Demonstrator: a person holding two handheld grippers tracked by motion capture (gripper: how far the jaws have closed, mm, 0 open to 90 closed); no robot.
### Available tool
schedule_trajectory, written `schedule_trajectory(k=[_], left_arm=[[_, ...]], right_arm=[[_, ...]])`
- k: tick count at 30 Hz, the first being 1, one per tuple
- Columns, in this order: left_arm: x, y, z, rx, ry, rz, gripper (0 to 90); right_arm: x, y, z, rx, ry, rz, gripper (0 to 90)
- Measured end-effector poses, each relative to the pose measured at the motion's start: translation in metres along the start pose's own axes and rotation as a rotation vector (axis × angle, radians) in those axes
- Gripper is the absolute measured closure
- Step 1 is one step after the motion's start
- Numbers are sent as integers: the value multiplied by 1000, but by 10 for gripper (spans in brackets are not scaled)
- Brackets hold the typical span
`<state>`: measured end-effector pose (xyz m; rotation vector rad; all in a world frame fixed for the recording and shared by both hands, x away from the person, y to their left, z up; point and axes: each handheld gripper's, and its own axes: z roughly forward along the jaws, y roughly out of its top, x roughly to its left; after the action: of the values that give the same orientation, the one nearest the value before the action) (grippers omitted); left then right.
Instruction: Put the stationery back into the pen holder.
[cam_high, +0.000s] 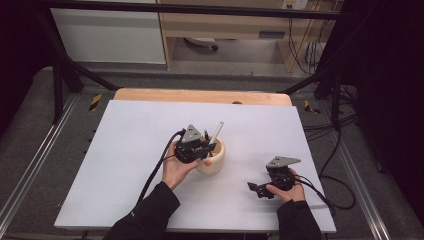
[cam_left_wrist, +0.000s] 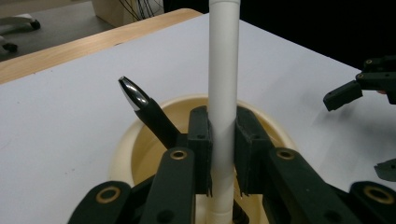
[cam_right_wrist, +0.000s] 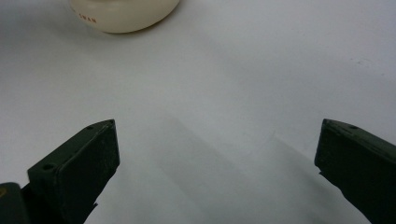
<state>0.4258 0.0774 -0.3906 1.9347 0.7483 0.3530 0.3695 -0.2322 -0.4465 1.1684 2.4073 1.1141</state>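
Count on the white table sheet (cam_high: 125, 150): one round cream ceramic cup (cam_high: 214, 161), two long utensils standing in it, two hand-held grippers.

Left gripper (cam_left_wrist: 223, 144): jaws closed together on one white cylindrical plastic handle (cam_left_wrist: 223, 70). The pads press it from both sides, just above the cup's mouth. The handle stands nearly upright in the left gripper view; in the high view its free end (cam_high: 217, 131) leans up and away from the cup. Its lower end is inside the cup.

Second utensil: one black handle with a shiny metal tip (cam_left_wrist: 140, 105), leaning against the cup's inner rim, just beside the left jaw. Whether it touches that jaw I cannot tell.

Right gripper (cam_right_wrist: 217, 163): jaws spread wide apart, nothing between them, low over bare sheet. The cup is well apart from it, at the upper edge of the right gripper view (cam_right_wrist: 123, 14).
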Motion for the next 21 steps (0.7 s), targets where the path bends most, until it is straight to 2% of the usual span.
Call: schedule_trajectory(k=[2, 10, 12, 16, 21], left_arm=[[0, 0, -1, 7, 1, 18, 769], [-3, 4, -11, 11, -16, 22, 636], [-3, 6, -17, 22, -7, 33, 583], [-1, 8, -26, 28, -5, 23, 499], [3, 11, -40, 58, 20, 44, 407]], right_arm=[[0, 0, 0, 2, 1, 1, 7], [0, 0, 0, -2, -1, 1, 6], [0, 0, 0, -3, -1, 1, 7], [0, 0, -1, -7, -1, 4, 6], [0, 0, -1, -8, -4, 0, 7]])
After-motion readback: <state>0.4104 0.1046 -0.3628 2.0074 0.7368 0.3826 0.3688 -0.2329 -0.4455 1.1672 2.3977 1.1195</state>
